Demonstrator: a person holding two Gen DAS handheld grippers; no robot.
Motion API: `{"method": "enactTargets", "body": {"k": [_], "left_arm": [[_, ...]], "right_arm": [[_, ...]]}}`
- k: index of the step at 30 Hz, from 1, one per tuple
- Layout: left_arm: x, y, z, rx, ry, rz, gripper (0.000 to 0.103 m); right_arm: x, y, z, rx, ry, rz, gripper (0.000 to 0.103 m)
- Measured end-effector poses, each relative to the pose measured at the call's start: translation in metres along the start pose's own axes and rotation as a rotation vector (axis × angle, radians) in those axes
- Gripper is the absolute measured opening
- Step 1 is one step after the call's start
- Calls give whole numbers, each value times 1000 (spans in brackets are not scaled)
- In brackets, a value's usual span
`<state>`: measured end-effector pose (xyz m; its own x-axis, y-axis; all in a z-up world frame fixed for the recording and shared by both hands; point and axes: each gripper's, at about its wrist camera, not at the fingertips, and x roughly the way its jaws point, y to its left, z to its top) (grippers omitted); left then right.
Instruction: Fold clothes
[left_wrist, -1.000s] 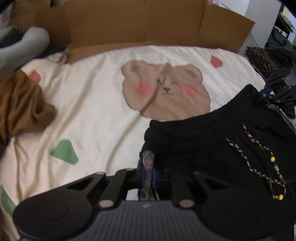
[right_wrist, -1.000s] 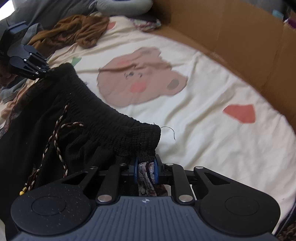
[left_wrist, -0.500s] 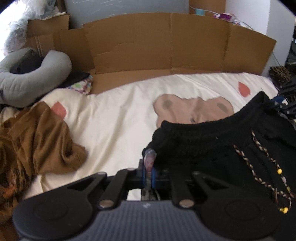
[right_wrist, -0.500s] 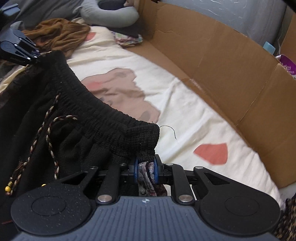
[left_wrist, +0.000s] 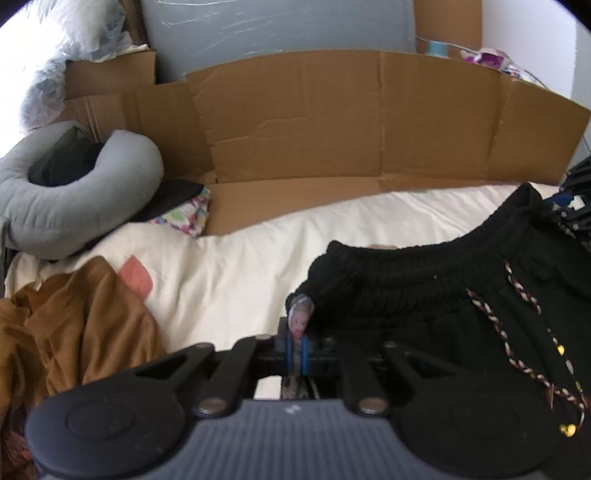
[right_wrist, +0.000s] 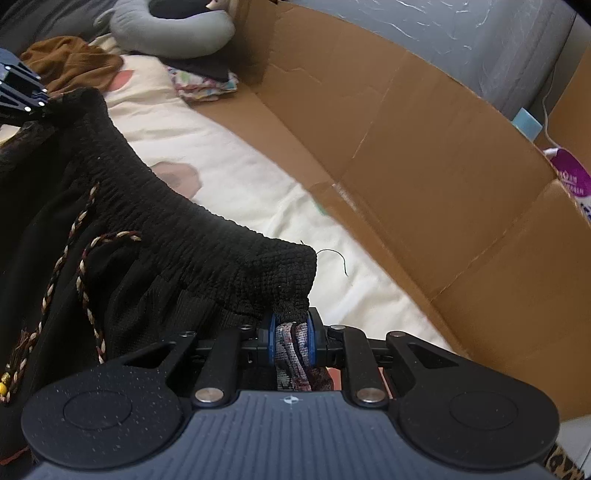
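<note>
Both grippers are pinching the black pants: the left gripper (left_wrist: 295, 345) one waistband corner, the right gripper (right_wrist: 291, 334) the other. Pants (right_wrist: 155, 236) are hanging over the bed (right_wrist: 240, 184), near its cardboard edge.

Black shorts (left_wrist: 424, 291): ribbed, matt knit cloth at the waistband, braided cord drawstring (right_wrist: 83, 236) with glossy yellow beads. Cream bedsheet (left_wrist: 236, 273): smooth cotton-like cloth. Cardboard sheet (left_wrist: 351, 122): matt, creased paperboard. Neck pillow (left_wrist: 74, 199): soft grey fabric.
</note>
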<state>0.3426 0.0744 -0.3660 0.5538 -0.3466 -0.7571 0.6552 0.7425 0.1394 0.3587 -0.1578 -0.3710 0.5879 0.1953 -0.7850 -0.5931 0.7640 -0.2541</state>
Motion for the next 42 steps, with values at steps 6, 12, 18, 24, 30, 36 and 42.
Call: {"method": "enactTargets", "body": {"k": [6,12,18,24,30,36,42], "left_arm": [[17,8,22,1,15,38,5],[38,12,33,-15,25,88,5],[48,20,48,-37,6,113,5],[61,26,61,-27,12,157,5],[81,27,61,-55,80,179,28],[73,33,50,-117,86,187,29],[41,21,50,-164,31,131,29]], "right_arm": [[16,-10,26,3,-3,-36,15],[39,-19,50,56,17,-60,15],[55,-23,67,54,25,-97,15],[69,-27,83,70,29,-110,15],[103,-35,88,208,123,-64,33],[94,-49,74,280,105,-47,45],[66,-67,55,275,84,-2,45]]}}
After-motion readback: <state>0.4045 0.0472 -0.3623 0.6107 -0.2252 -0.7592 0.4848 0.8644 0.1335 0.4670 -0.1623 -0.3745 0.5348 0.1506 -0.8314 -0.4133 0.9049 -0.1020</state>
